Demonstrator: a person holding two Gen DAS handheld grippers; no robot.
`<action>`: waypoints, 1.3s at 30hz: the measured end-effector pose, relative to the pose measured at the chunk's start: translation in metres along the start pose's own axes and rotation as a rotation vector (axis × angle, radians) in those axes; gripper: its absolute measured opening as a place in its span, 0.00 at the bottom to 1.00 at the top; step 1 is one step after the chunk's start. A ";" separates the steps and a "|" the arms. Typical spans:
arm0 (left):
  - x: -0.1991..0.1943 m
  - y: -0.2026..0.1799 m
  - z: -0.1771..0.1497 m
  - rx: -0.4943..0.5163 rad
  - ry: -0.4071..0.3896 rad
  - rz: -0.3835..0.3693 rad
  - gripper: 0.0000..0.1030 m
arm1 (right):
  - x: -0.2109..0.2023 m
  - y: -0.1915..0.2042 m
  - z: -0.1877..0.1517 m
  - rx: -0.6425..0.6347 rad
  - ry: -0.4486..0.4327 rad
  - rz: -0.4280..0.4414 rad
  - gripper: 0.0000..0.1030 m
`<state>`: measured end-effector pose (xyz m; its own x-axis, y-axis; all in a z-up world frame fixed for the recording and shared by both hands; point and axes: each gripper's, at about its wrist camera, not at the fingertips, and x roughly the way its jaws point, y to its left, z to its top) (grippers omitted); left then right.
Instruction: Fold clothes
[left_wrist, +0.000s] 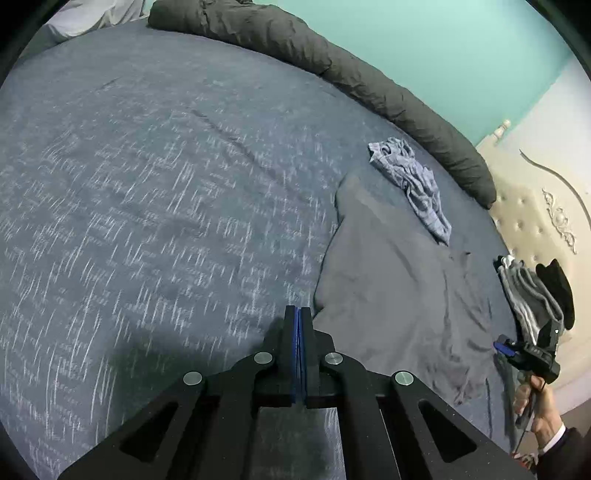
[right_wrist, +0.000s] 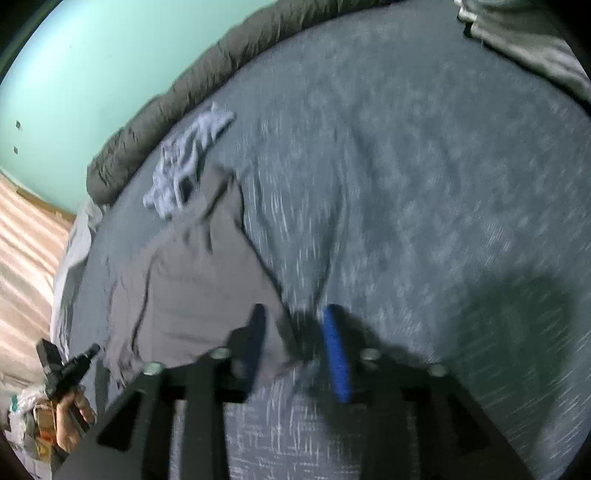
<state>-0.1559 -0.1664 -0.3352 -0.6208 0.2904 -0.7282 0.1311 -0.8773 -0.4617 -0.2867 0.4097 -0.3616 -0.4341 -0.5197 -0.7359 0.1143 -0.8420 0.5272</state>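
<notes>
Bedding in blue-grey with pale flecks covers the bed (left_wrist: 147, 192) beneath both tongs. Left tongs (left_wrist: 299, 314) hover over the bare cover with their blue-lined pads pressed together, nothing between them. Just to their right and stretching ahead lies a grey garment (left_wrist: 391, 280), spread out but creased. Beyond its far end, touching or just overlapping it, sits a crumpled pale blue garment (left_wrist: 413, 184). A rolled dark grey duvet (left_wrist: 332, 66) runs along the far edge of the bed, against a mint-green wall (left_wrist: 461, 44).

Right tongs (right_wrist: 295, 325) are spread apart, one dark pad and one blue pad (right_wrist: 336, 354) showing, with the near corner of the grey garment below and between them; motion blur hides whether they touch the cloth. In the left camera these tongs appear far right, held by a hand (left_wrist: 537, 404) in a dark sleeve, just past a small stack of grey and black clothes (left_wrist: 535, 295) near the cream headboard (left_wrist: 532, 218).
</notes>
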 end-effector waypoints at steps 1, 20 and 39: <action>0.002 -0.002 0.003 0.004 0.000 0.000 0.00 | -0.003 0.001 0.006 -0.002 -0.017 0.016 0.39; 0.100 -0.052 0.110 0.144 0.080 -0.052 0.26 | 0.106 0.109 0.091 -0.509 0.103 0.011 0.39; 0.111 -0.061 0.117 0.243 0.032 -0.017 0.01 | 0.121 0.109 0.107 -0.494 0.037 -0.013 0.02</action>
<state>-0.3235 -0.1259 -0.3285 -0.5962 0.3141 -0.7388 -0.0708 -0.9373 -0.3413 -0.4221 0.2701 -0.3482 -0.4076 -0.5061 -0.7601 0.5227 -0.8118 0.2603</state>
